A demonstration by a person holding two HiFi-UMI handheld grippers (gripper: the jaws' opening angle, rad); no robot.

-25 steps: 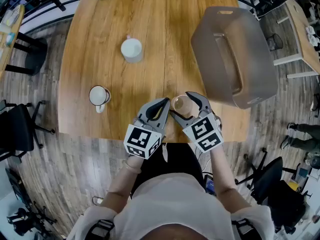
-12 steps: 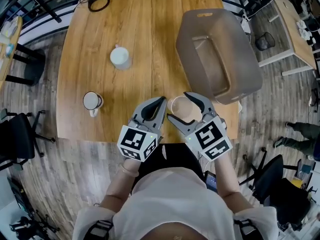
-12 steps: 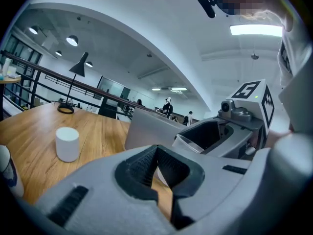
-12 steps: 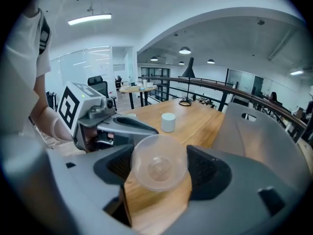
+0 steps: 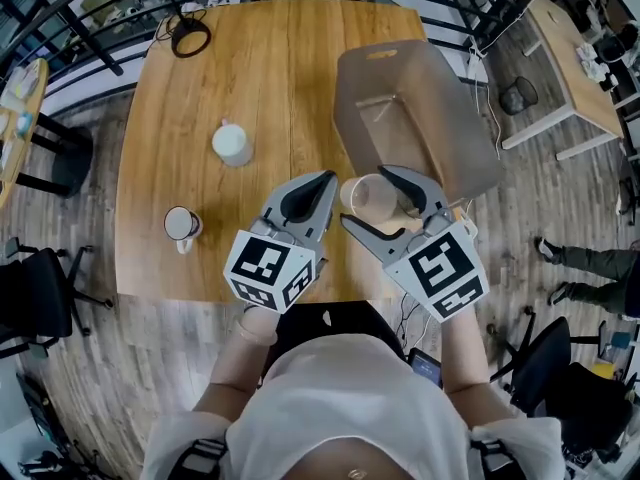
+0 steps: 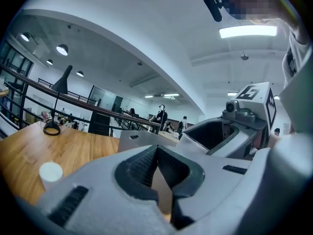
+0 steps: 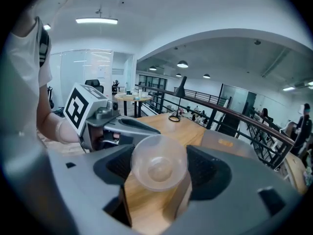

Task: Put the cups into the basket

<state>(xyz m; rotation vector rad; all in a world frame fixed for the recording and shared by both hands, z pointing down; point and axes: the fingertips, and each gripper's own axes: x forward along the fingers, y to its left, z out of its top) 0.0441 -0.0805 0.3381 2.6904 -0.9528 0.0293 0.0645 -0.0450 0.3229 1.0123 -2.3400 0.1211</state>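
Head view: the wooden table (image 5: 290, 88) fills the upper centre of the frame. The grey basket (image 5: 440, 158) stands on its right part, open side up.

Right gripper (image 5: 368, 200): jaws closed on a clear plastic cup (image 5: 375, 193), one pad on each side of its wall. The right gripper view shows the cup tipped over, its open mouth turned toward that camera. In the head view the cup sits at centre frame, just lower left of the basket's near corner and outside its walls.

Left gripper (image 5: 322, 180): jaws closed tip to tip, nothing between them, as the left gripper view confirms. It is just left of the right gripper, near it but not touching the cup.

A white cup (image 5: 232, 145) stands upright on the table at centre left. A white mug (image 5: 181, 225) stands at the lower left, near the table edge. Both are well apart from the basket.

A black cable coil (image 5: 188, 36) lies at the table's upper left corner.
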